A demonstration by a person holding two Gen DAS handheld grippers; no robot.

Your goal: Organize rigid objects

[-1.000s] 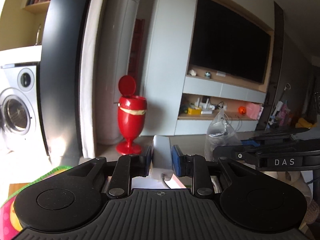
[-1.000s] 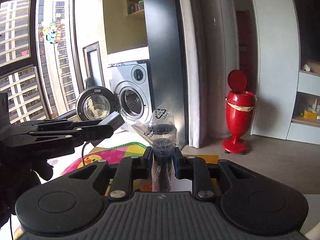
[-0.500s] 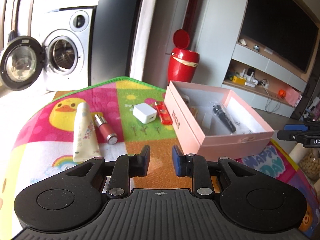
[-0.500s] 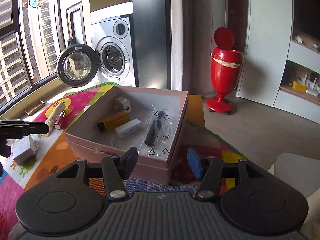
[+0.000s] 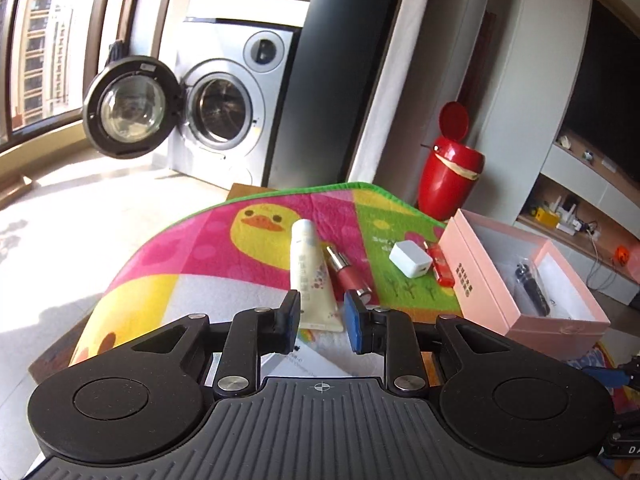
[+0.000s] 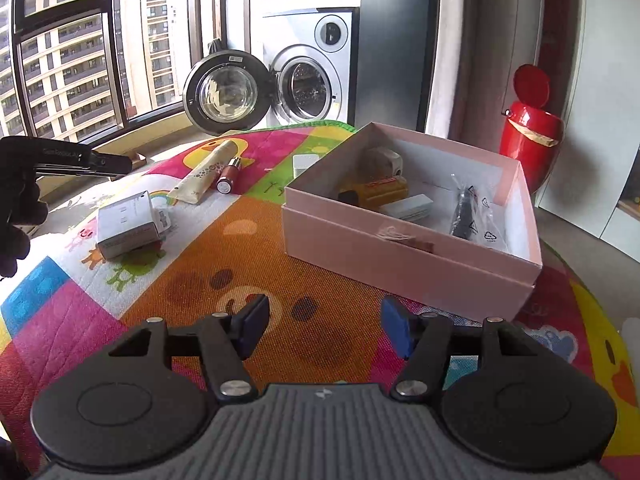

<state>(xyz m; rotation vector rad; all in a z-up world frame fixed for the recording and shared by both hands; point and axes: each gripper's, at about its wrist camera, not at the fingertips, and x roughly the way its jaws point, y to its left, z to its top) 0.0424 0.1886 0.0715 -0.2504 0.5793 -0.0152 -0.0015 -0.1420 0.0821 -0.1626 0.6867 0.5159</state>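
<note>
A pink open box [image 6: 400, 256] stands on the colourful play mat [image 6: 224, 256]; it also shows in the left wrist view [image 5: 476, 276]. Inside lie a bagged black object [image 6: 466, 210], a yellow item [image 6: 380, 192], a white block [image 6: 410, 206] and a small white device [image 6: 384, 160]. On the mat lie a cream tube [image 5: 312, 276], a red lipstick [image 5: 348, 272], a white charger [image 5: 412, 258], a red lighter [image 5: 442, 266] and a grey-white carton [image 6: 128, 224]. My left gripper [image 5: 322, 316] is open, just above the tube's near end. My right gripper [image 6: 320, 324] is open and empty, in front of the box.
A washing machine [image 6: 312, 80] with its door open stands behind the mat. A red pedal bin [image 6: 532, 136] stands at the right by the wall. The left gripper's body [image 6: 60, 156] shows at the left edge of the right wrist view. Paper [image 5: 308, 360] lies under the left gripper.
A second ago both grippers held things up high: left a white charger, right the bagged black object. Both let go; the bagged object now lies in the box. The left gripper moved to the tube.
</note>
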